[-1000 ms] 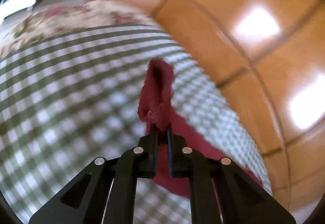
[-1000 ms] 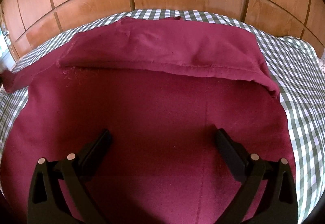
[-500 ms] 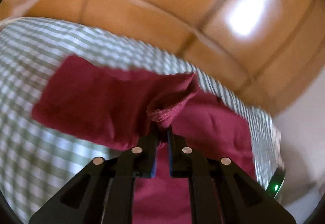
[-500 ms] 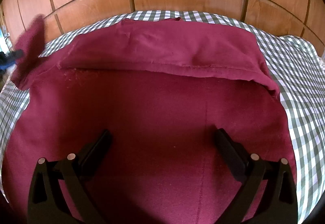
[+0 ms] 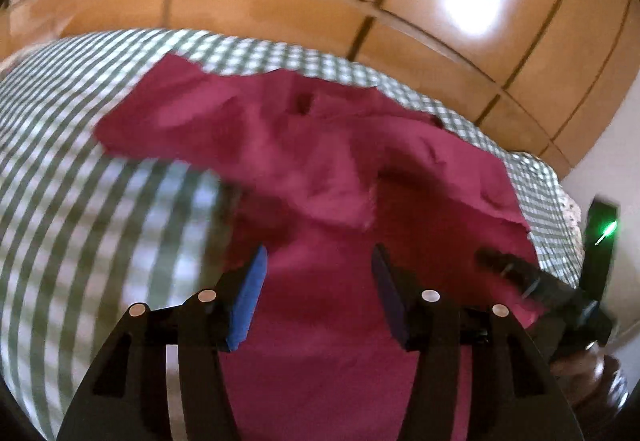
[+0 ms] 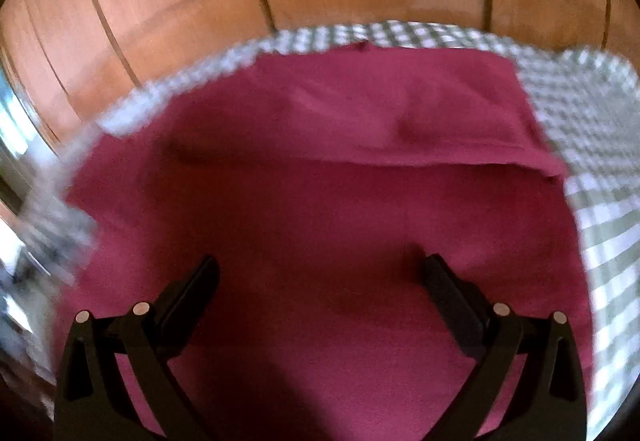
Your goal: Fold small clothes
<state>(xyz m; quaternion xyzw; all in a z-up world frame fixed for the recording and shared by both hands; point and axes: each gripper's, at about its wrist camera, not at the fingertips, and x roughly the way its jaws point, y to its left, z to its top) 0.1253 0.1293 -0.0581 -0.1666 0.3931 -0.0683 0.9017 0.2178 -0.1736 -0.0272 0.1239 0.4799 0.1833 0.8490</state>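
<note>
So the maroon garment [image 5: 320,169] is spread out on the green-and-white checked sheet [image 5: 80,201], with wooden panelling [image 5: 280,9] running behind the far edge. From the left wrist view, a sleeve-like piece lies flopped over the garment's upper part, rumpled and partly hanging out onto the sheet at the left. The left gripper [image 5: 318,261] is released, jaws spread apart with nothing between them, sitting above the cloth just below that flopped piece. Off at the right edge of that view you can see the right gripper [image 5: 532,281] over the garment, with a green light beside it. In the right wrist view the right gripper [image 6: 320,273] is wide apart too, empty, over the middle of the garment [image 6: 320,201], and a folded band runs across the far part. Both views are pretty blurry.
</note>
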